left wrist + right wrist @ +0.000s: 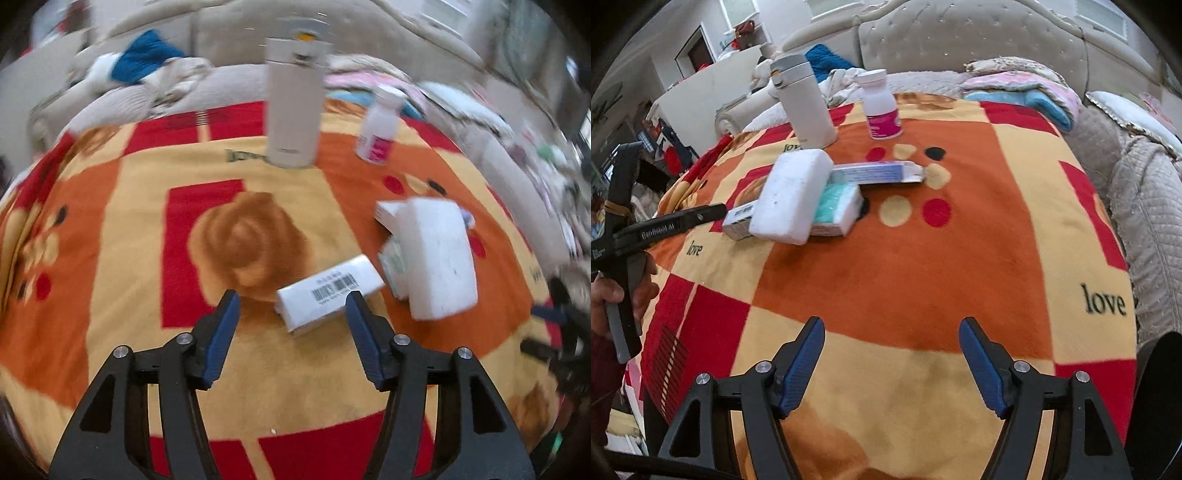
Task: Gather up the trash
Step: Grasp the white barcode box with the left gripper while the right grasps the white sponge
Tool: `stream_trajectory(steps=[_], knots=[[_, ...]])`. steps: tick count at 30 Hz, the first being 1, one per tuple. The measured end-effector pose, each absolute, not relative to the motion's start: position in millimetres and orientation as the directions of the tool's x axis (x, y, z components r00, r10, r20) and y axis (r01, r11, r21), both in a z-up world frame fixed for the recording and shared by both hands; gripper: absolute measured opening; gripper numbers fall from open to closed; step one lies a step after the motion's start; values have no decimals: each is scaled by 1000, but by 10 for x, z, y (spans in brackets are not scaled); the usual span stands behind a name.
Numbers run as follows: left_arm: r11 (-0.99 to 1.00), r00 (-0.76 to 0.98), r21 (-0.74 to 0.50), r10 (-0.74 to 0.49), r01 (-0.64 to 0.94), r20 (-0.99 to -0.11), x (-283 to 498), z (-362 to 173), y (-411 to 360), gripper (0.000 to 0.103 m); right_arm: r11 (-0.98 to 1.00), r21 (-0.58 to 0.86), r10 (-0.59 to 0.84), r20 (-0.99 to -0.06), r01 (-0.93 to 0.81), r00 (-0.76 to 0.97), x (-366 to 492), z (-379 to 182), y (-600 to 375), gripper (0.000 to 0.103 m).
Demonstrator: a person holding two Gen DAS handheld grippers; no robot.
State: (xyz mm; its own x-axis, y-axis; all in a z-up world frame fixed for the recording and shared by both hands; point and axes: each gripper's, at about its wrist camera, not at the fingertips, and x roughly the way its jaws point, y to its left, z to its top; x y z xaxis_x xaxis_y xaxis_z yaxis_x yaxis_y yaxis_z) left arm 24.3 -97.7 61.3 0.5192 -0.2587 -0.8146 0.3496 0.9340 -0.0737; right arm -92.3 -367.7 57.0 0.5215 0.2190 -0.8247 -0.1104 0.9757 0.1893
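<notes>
A small heap of trash lies on the orange, red and yellow blanket (pixel 110 221). It holds a white box with a barcode (pixel 328 291), a white foam block (pixel 439 258), a teal box (pixel 838 206) under the block, and a long blue-and-white carton (pixel 875 173). My left gripper (pixel 291 299) is open just above the barcode box, whose near end shows between the fingertips without touching the pads. In the right wrist view a hand (pixel 613 291) holds that gripper, and one of its fingers (pixel 701 214) reaches the barcode box (pixel 738 221). My right gripper (pixel 892 325) stands open over bare blanket, well short of the heap.
A tall white tumbler (pixel 809 107) and a white pill bottle with a pink label (pixel 882 107) stand upright behind the heap. Folded pink and blue bedding (pixel 1027 88) lies at the back right, before a tufted headboard (pixel 960 37). A grey quilt (pixel 1145 206) borders the right.
</notes>
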Motion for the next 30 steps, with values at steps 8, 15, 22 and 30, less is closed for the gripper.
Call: stream_trajectory(steps=[8, 15, 22, 30], knots=[[853, 456, 33, -245, 521, -856, 418, 471, -1252, 62, 968, 209, 252, -811, -141, 527, -676, 661, -3502, 74], [852, 458, 61, -218, 519, -862, 406, 415, -1345, 41, 960, 234, 279, -799, -152, 532, -398, 714, -3273, 75], [940, 467, -15, -184, 342, -865, 237, 469, -1070, 36, 968, 186, 248, -793, -166, 557, -122, 757, -2825, 75], [967, 491, -50, -171, 250, -854, 37, 483, -963, 35, 984, 94, 162, -830, -152, 533, 90, 516, -2583, 61]])
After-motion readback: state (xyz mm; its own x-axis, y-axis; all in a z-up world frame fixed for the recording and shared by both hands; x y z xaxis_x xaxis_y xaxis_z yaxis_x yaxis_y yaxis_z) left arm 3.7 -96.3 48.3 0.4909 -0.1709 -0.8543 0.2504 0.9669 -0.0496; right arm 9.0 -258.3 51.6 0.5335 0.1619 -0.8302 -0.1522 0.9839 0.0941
